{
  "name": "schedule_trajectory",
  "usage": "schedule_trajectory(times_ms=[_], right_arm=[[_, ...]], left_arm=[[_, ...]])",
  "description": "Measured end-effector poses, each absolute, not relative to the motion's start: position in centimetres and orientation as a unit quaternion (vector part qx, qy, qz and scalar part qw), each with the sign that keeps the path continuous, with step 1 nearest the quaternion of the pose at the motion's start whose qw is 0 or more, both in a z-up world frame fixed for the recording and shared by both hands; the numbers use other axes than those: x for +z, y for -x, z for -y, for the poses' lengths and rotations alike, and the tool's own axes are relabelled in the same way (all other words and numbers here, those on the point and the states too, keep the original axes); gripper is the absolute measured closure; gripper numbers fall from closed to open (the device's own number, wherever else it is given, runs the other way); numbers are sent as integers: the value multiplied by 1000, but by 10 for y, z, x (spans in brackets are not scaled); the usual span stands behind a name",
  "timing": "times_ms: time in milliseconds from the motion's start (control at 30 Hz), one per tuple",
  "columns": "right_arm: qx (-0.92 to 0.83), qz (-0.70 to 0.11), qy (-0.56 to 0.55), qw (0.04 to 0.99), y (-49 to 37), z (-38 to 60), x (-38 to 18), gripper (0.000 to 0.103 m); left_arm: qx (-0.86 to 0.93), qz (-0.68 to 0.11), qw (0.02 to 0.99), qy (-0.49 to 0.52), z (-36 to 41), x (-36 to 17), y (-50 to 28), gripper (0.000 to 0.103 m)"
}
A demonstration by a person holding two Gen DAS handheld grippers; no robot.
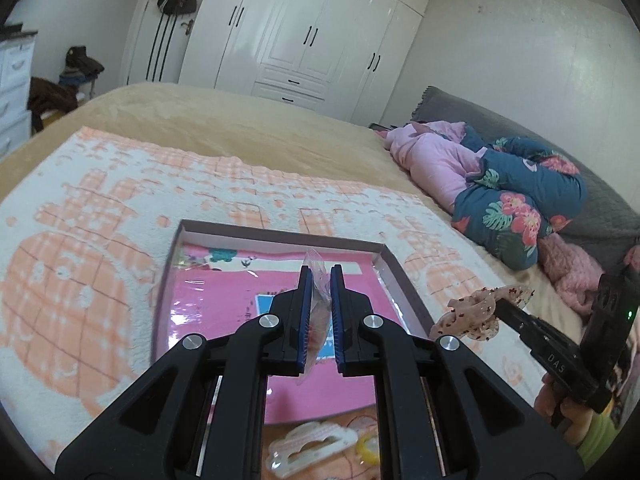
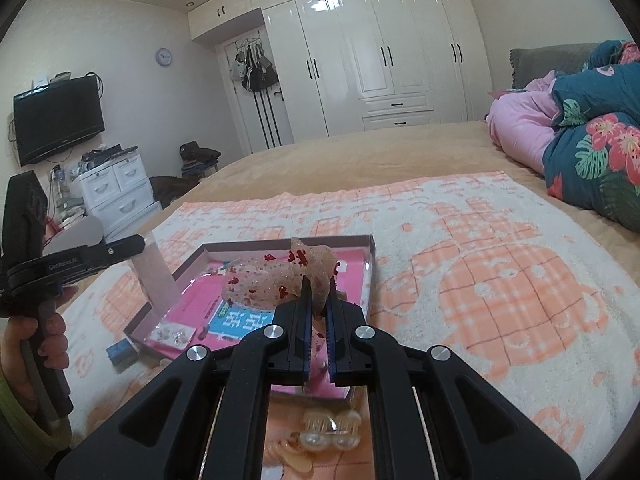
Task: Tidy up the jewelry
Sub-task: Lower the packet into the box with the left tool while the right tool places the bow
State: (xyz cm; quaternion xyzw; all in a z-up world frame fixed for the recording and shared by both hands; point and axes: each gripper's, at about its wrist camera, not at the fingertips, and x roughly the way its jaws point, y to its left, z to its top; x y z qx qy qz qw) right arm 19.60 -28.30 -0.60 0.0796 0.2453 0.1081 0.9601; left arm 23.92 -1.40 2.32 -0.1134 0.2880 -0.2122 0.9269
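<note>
My left gripper [image 1: 320, 276] is shut on a small clear plastic bag [image 1: 316, 300], held above an open shallow box [image 1: 280, 236] with a pink printed bottom. The bag also shows in the right wrist view [image 2: 158, 276], hanging from the left gripper [image 2: 132, 246]. My right gripper [image 2: 319, 288] is shut on a sheer beige scrunchie with red specks [image 2: 276, 280], held over the box [image 2: 370, 264]. The scrunchie also shows in the left wrist view [image 1: 476, 312]. Small earrings [image 2: 172, 336] lie in the box's near left corner.
The box sits on an orange-and-white blanket [image 1: 100, 240] on a bed. A white hair claw [image 1: 312, 444] and a yellow ring [image 1: 368, 446] lie near the box. A pearl clip [image 2: 330, 434] and a small blue box [image 2: 122, 350] lie nearby. Bedding [image 1: 500, 192] is piled right.
</note>
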Motion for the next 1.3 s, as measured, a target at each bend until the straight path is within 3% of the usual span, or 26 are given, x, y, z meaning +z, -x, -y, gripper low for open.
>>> schedule_trajectory(times_ms=[1300], right_arm=[[116, -358, -96, 922, -271, 251, -52, 93]], left_arm=[[-185, -349, 908, 141, -1, -29, -272, 97]])
